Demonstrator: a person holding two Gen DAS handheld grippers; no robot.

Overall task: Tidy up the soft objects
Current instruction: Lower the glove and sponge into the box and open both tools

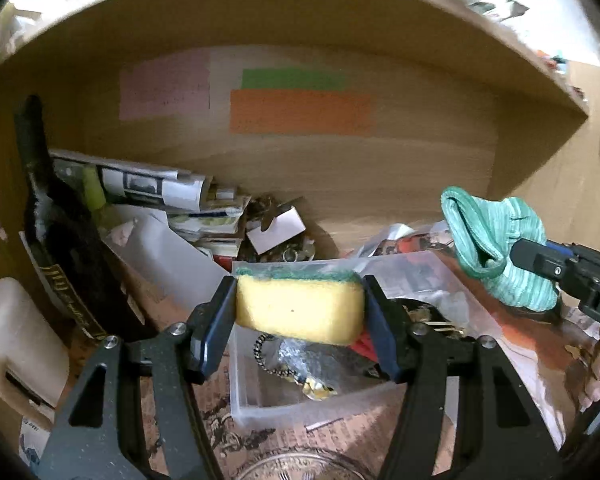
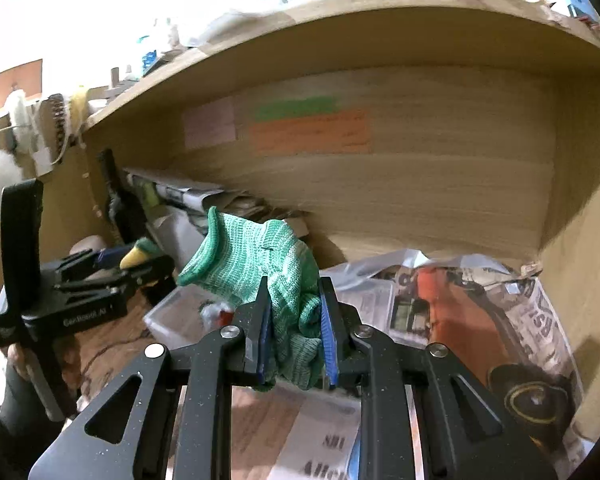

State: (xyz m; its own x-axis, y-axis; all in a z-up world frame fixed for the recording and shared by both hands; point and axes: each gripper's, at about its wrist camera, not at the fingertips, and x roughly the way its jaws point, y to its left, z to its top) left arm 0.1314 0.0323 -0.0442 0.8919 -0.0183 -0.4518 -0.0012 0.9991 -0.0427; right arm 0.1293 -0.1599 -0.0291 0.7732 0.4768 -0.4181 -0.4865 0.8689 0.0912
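The left gripper point(image 1: 300, 308) clamps a yellow sponge with a green scouring top point(image 1: 298, 304) between its fingers, above a clear plastic box point(image 1: 260, 396) on the cluttered table. The right gripper point(image 2: 294, 332) pinches a bunched green knitted glove point(image 2: 260, 252) before the wooden shelf back point(image 2: 420, 184).

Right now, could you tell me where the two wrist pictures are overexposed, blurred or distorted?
Left wrist view: fisheye bends the wooden shelf into an arc; the top corners are blown out; the yellow sponge in the left gripper is sharp. Right wrist view: the upper left is washed out white; the back panel looks smeared; the green knit glove in the right gripper is clear.
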